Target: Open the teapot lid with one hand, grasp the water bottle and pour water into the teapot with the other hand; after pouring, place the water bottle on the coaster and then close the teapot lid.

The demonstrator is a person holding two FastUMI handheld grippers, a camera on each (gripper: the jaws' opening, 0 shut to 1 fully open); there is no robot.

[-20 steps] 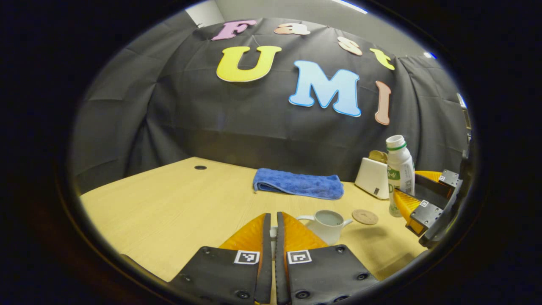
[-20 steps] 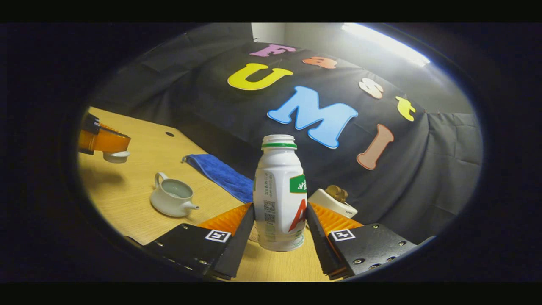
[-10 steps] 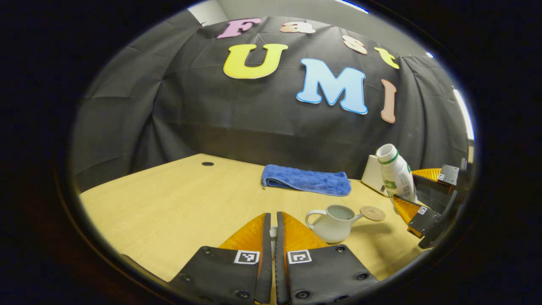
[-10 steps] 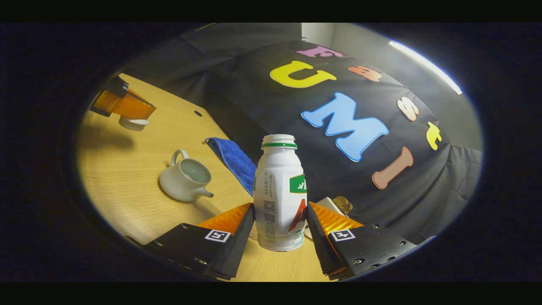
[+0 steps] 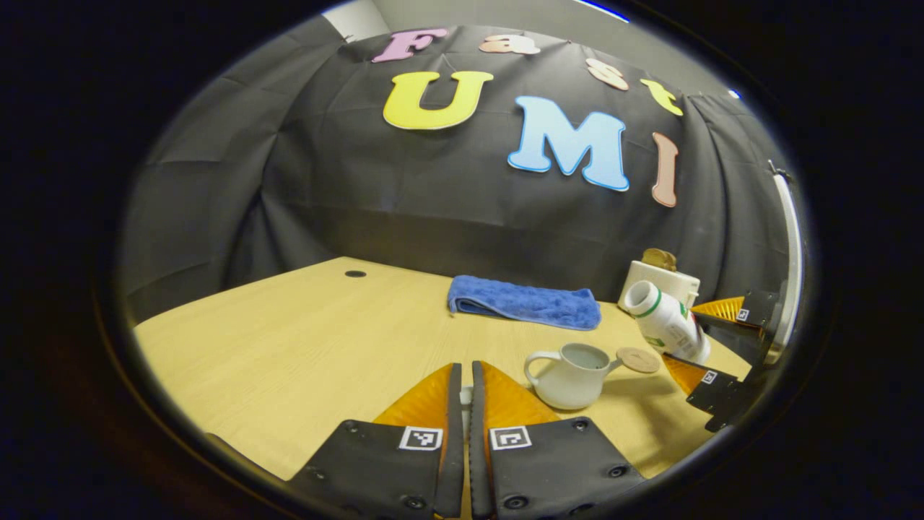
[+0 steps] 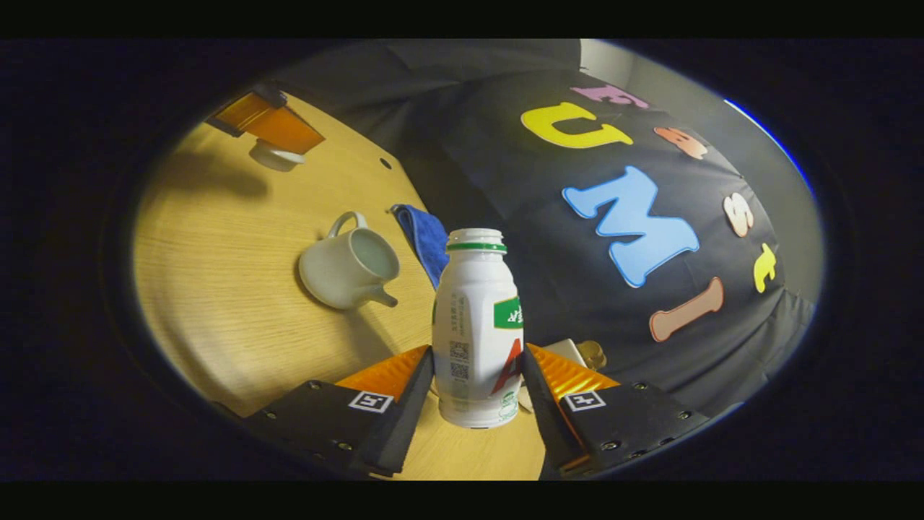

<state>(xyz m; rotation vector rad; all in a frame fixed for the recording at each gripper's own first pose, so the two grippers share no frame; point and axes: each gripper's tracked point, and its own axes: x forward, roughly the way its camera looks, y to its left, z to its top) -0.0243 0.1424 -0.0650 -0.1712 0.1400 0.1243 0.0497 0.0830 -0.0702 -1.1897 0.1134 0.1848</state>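
The white teapot (image 5: 570,375) stands open on the wooden table, its spout toward the round cork coaster (image 5: 639,359). My left gripper (image 5: 465,368) is shut on the teapot lid (image 5: 465,394), held above the table left of the pot. In the right gripper view the left gripper (image 6: 278,137) hangs far off with the lid (image 6: 273,154) under its tips. My right gripper (image 6: 476,350) is shut on the uncapped white water bottle (image 6: 476,325). Seen in the left gripper view, the bottle (image 5: 664,325) tilts mouth-first toward the teapot (image 6: 350,267), above and right of the coaster.
A folded blue towel (image 5: 523,303) lies at the back of the table (image 5: 289,347) by the black wall cloth. A white box (image 5: 660,282) with a brown thing on top stands at the back right. A small dark hole (image 5: 354,274) marks the far left tabletop.
The right gripper has lifted the bottle and tipped it from upright to a steep lean toward the teapot. The left gripper holds the lid nearly still.
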